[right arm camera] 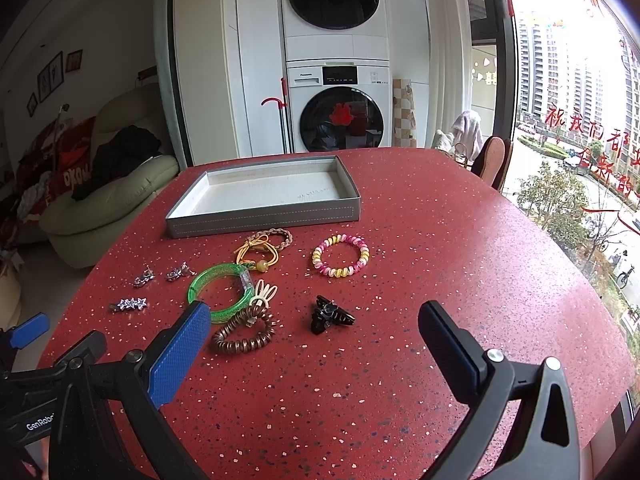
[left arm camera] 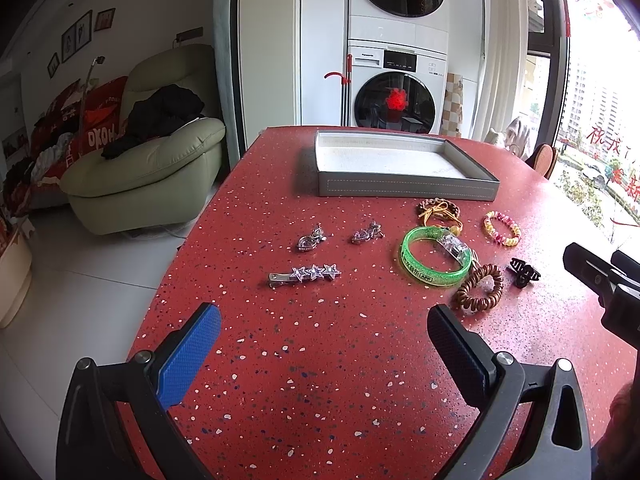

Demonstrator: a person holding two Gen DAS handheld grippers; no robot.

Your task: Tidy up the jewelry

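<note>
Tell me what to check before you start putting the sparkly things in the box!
1. Left gripper open, holding nothing: ok.
2. Right gripper open, holding nothing: ok.
3. Gray tray has nothing in it: ok.
4. Star hair clip lies alone, easy to grab: ok.
5. Green bangle free of the brown spiral hair tie: not ok, they touch.
6. Black claw clip lies apart: ok.

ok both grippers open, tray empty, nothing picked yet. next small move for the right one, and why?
Probably ease the right gripper forward and down over the black claw clip. It lies almost centred between the open fingers, nearest of the pieces, and apart from the brown coil tie, so a grasp looks uncluttered. The grey tray behind is empty, ready to receive it.
</note>
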